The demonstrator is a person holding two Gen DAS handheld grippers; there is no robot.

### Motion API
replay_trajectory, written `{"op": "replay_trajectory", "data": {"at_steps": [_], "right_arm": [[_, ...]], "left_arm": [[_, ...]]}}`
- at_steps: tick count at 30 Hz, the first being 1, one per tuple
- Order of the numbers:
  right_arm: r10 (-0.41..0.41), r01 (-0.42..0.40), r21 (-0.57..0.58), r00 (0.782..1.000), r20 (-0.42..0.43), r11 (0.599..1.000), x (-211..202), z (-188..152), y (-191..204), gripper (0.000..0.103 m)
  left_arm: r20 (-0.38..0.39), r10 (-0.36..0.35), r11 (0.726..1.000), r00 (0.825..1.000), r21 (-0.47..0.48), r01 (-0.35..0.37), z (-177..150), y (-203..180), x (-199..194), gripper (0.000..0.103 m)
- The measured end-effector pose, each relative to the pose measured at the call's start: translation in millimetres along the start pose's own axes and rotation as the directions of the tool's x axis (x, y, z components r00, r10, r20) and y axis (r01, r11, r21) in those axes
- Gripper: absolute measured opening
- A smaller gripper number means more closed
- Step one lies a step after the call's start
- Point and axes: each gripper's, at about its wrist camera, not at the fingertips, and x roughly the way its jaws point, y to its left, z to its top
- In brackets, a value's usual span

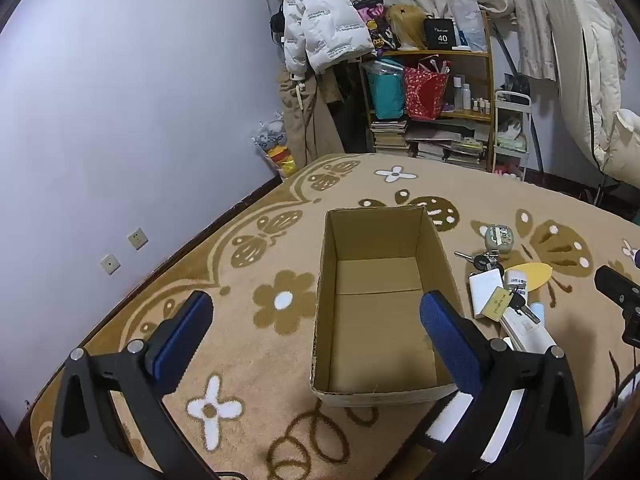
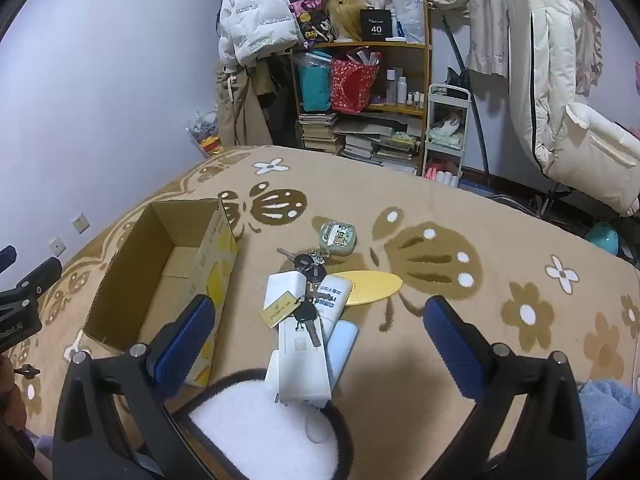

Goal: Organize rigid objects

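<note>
An open, empty cardboard box (image 1: 332, 264) stands on the tan patterned rug (image 1: 248, 360). My left gripper (image 1: 316, 320) hovers open over its near left part, one blue pad on each side of the box's width. To the right of the box (image 2: 132, 264) lies a pile: a white block (image 2: 282, 290), keys (image 2: 306, 264) with a brass tag (image 2: 278, 308), a long white remote-like device (image 2: 300, 360), a printed white tube (image 2: 334, 300), a pale blue cylinder (image 2: 342, 348), a yellow oval disc (image 2: 374, 286) and a small green case (image 2: 338, 236). My right gripper (image 2: 320, 312) is open above this pile, holding nothing.
A white fluffy item with a dark rim (image 2: 260, 428) lies under the right gripper. A crowded wooden shelf (image 2: 400, 46), hanging jackets (image 2: 256, 20), a white cart (image 2: 446, 128) and a white coat (image 2: 560, 100) line the far wall. Blue cloth (image 2: 608, 412) lies at the near right.
</note>
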Motion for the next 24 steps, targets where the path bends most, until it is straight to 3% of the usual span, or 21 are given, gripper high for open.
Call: {"op": "replay_trajectory", "data": {"at_steps": [13, 24], "right_arm": [[0.009, -0.008, -0.023, 1.000, 0.028, 1.000, -7.9, 4.9, 6.6, 0.103], [0.009, -0.009, -0.026, 0.999, 0.032, 1.000, -6.3, 1.1, 6.9, 0.103]], "left_arm": [[0.039, 0.018, 0.999, 0.999, 0.032, -0.019, -1.0, -0.3, -10.5, 0.103], [0.016, 0.027, 0.999, 1.000, 0.046, -0.028, -0.9, -3.2, -0.8, 0.102]]}}
